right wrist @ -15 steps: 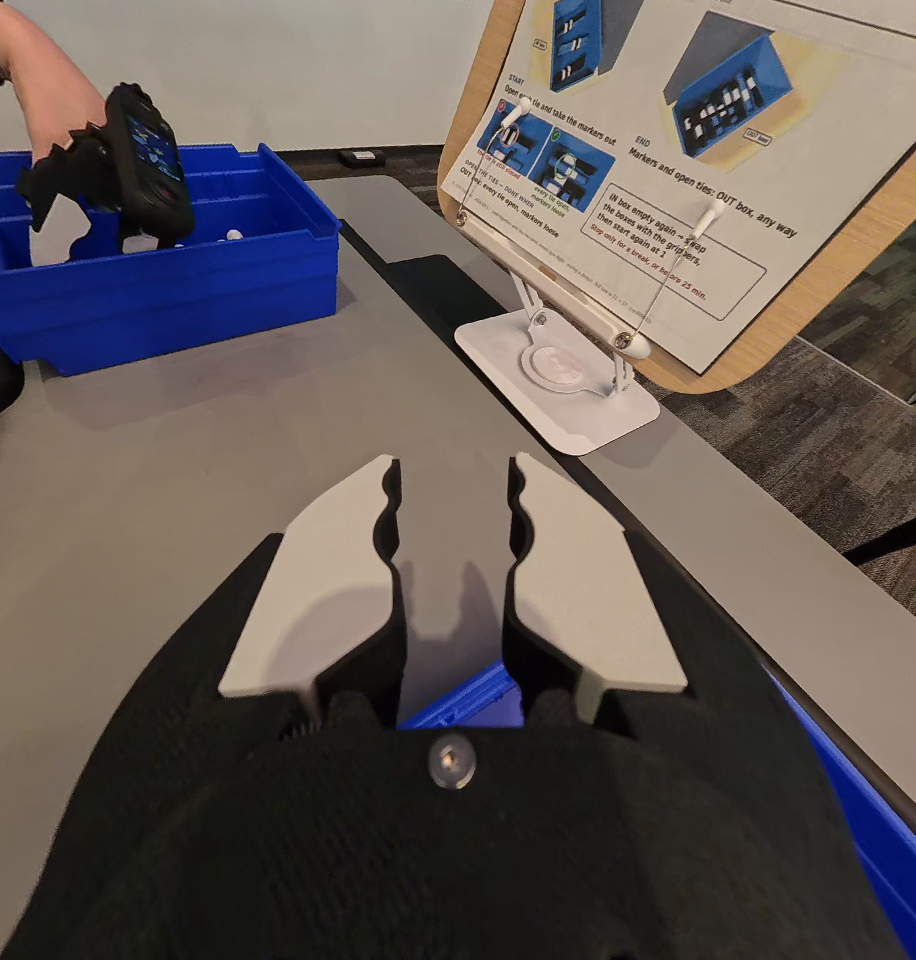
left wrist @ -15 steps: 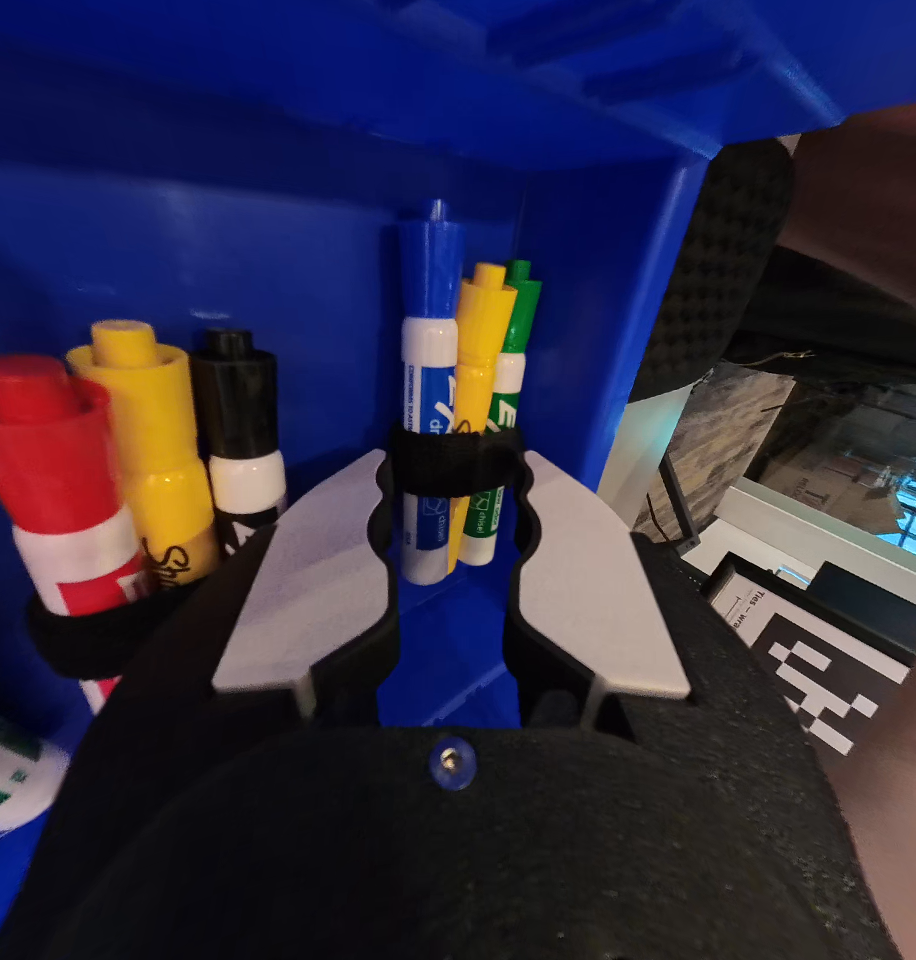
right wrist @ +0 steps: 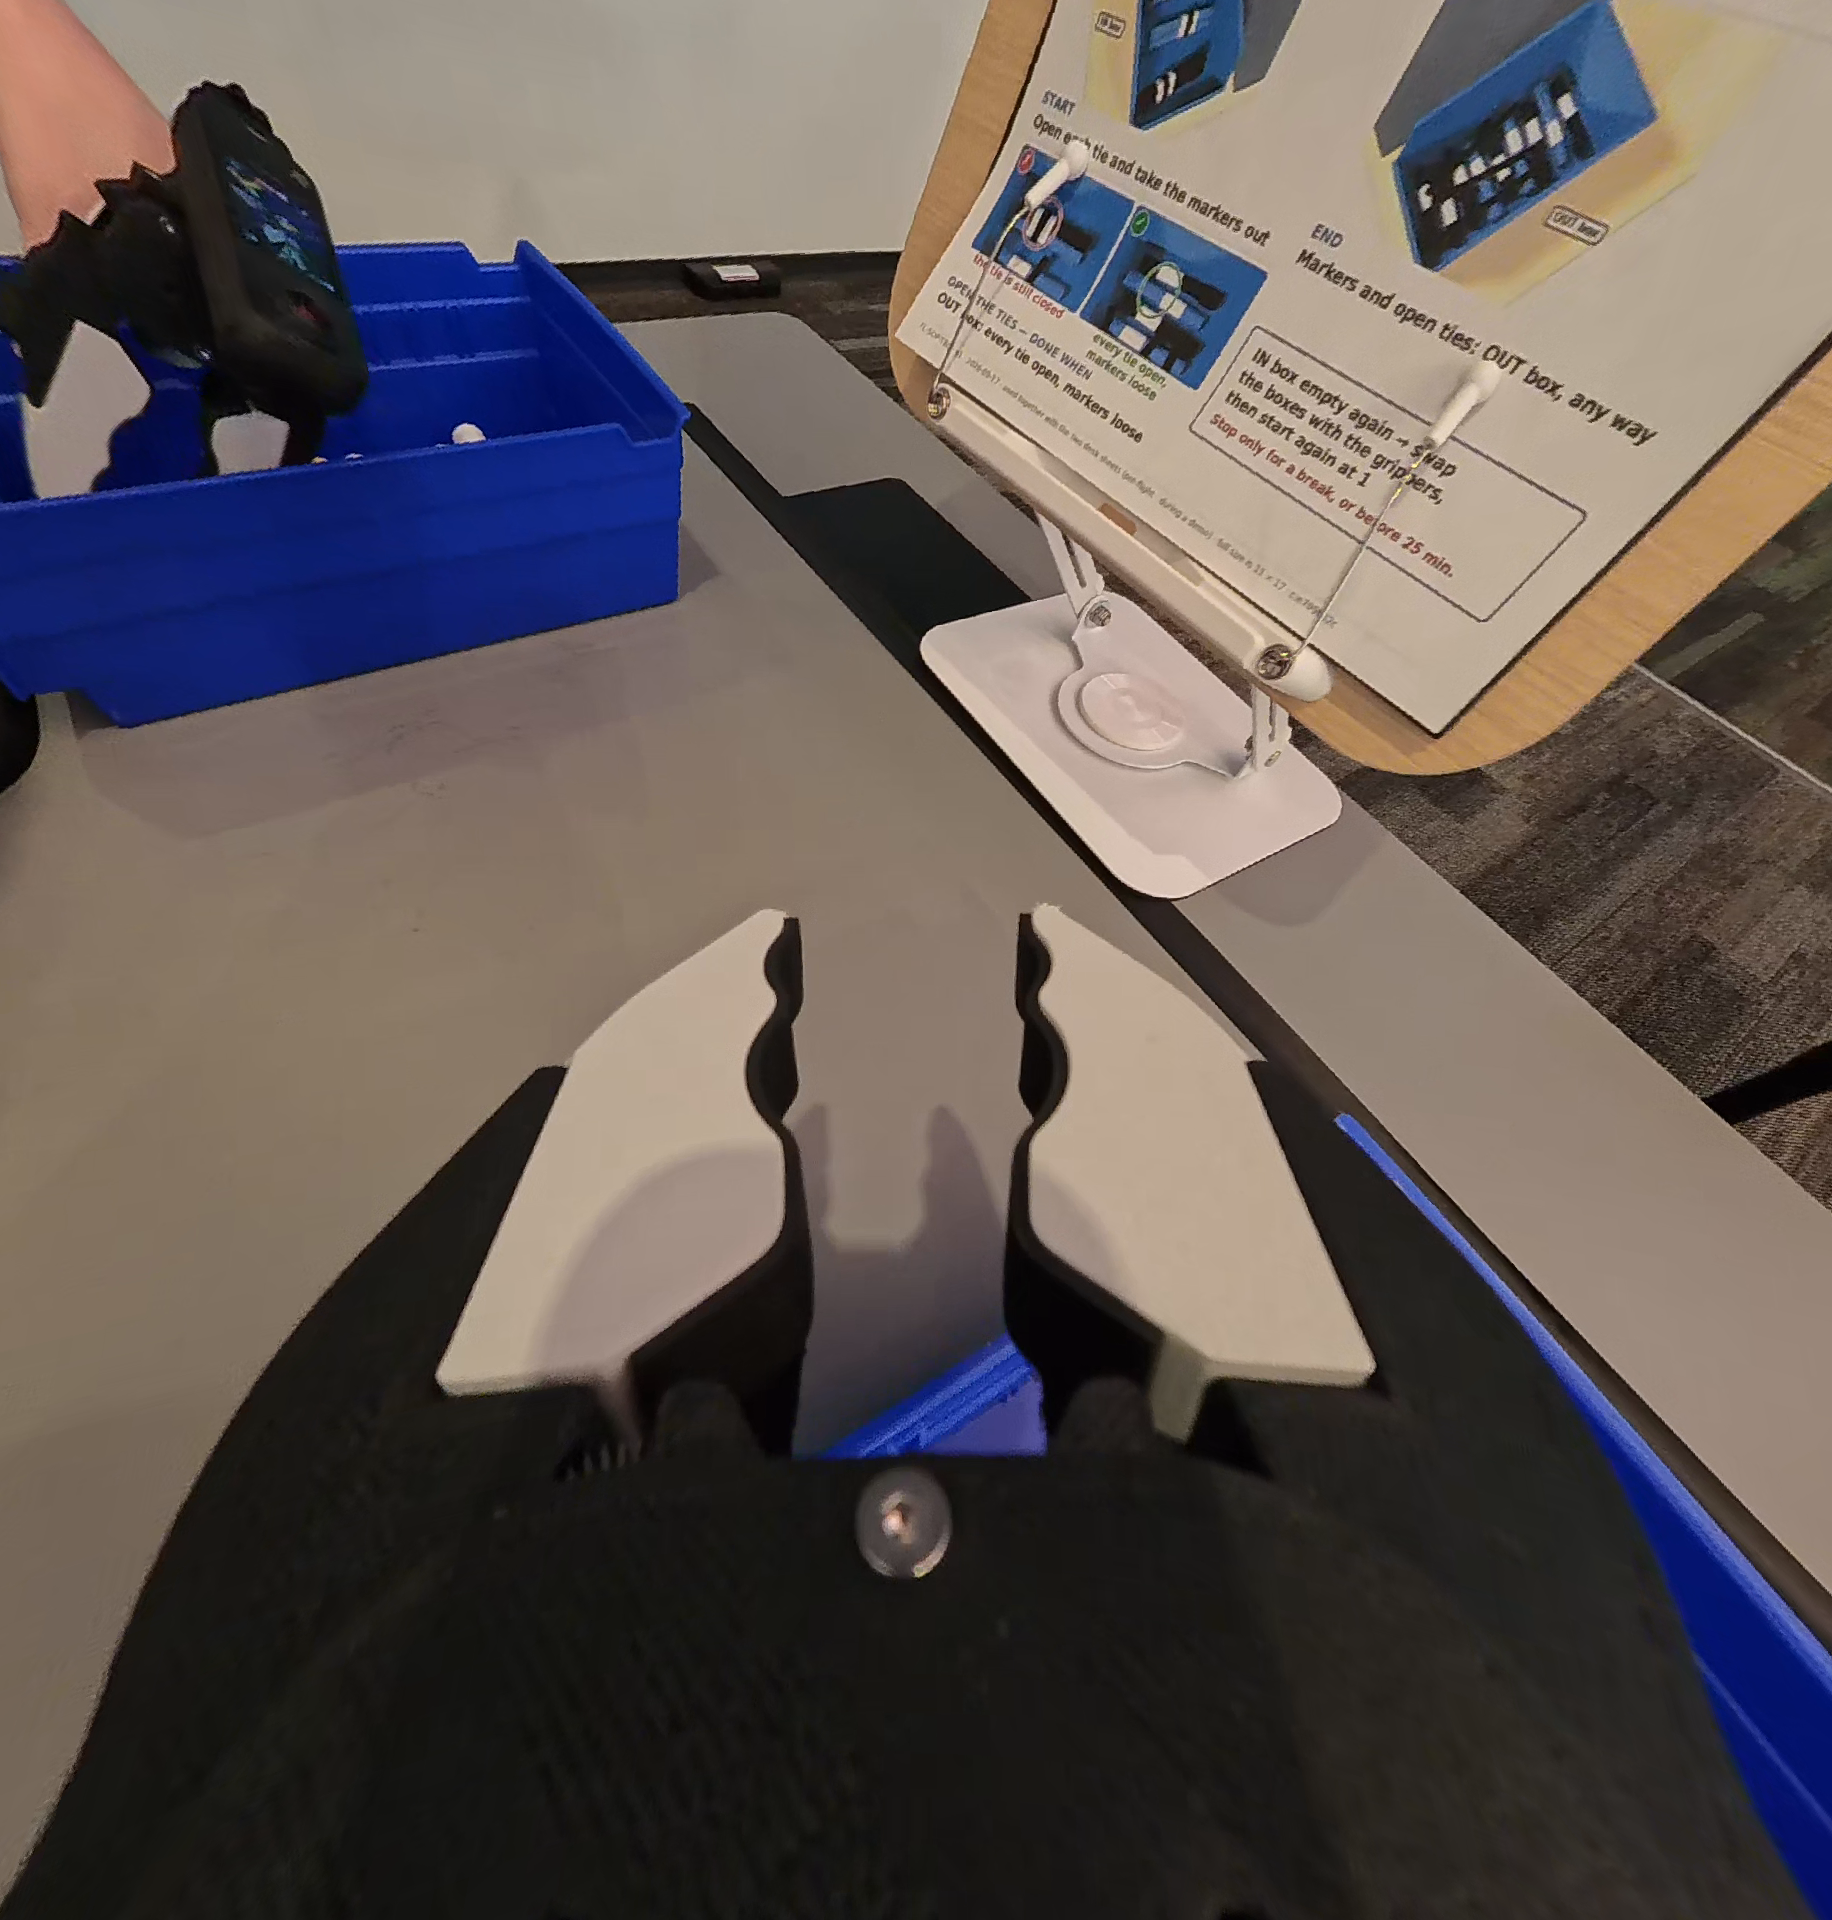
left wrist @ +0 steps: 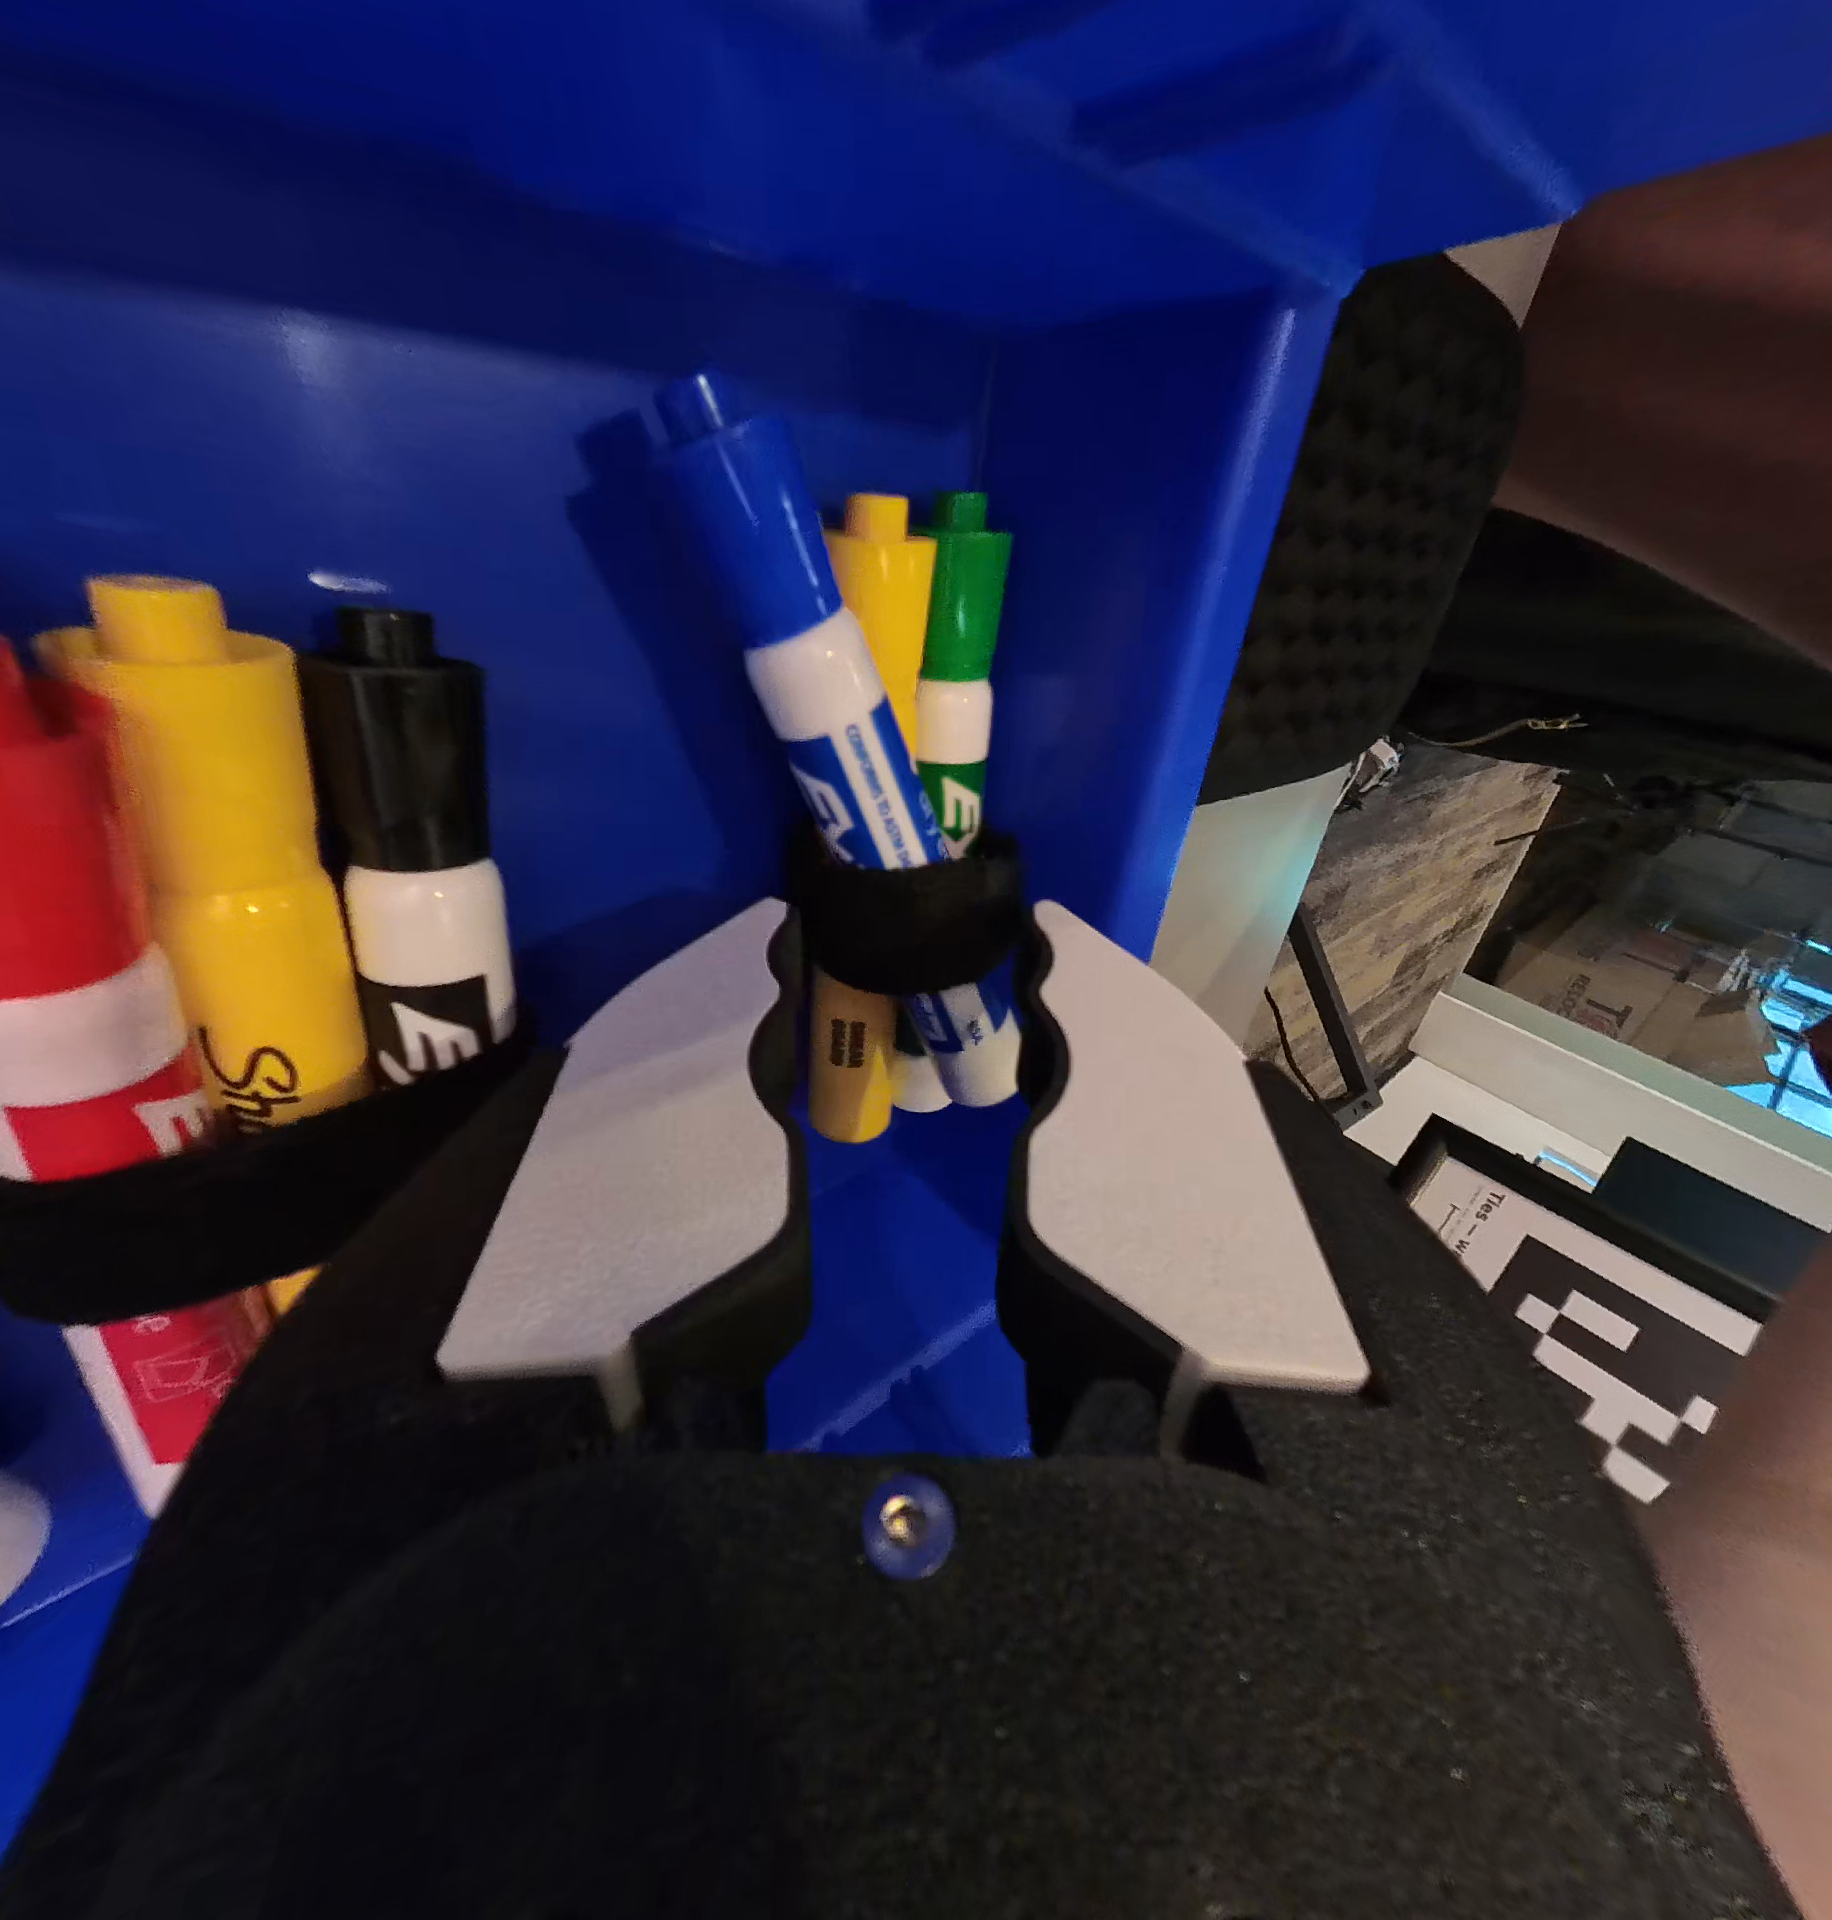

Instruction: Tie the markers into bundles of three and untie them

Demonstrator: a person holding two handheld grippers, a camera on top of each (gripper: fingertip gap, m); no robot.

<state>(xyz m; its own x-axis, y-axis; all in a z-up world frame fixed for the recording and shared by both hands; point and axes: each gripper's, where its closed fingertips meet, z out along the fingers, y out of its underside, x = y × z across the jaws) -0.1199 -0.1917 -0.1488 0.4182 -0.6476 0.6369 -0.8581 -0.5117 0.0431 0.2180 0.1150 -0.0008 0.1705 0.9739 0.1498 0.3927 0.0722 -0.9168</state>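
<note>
Left gripper [left wrist: 907, 935] inside blue bin [left wrist: 476, 395], fingers clamped on black tie [left wrist: 904, 925] around bundle of three markers: blue marker [left wrist: 787, 644] tilted left, yellow marker [left wrist: 881, 592], green marker [left wrist: 959, 623]. Second bundle [left wrist: 216, 883] at left: red, yellow, black, banded by black strap. Right gripper [right wrist: 907, 935] jaws apart, empty, above grey table [right wrist: 372, 935]. Instruction board [right wrist: 1411, 312] far right.

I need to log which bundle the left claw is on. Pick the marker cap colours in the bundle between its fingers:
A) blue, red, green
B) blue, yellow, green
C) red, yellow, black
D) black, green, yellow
B: the left claw straddles the black strap around a blue marker, a yellow marker and a green marker.
</note>
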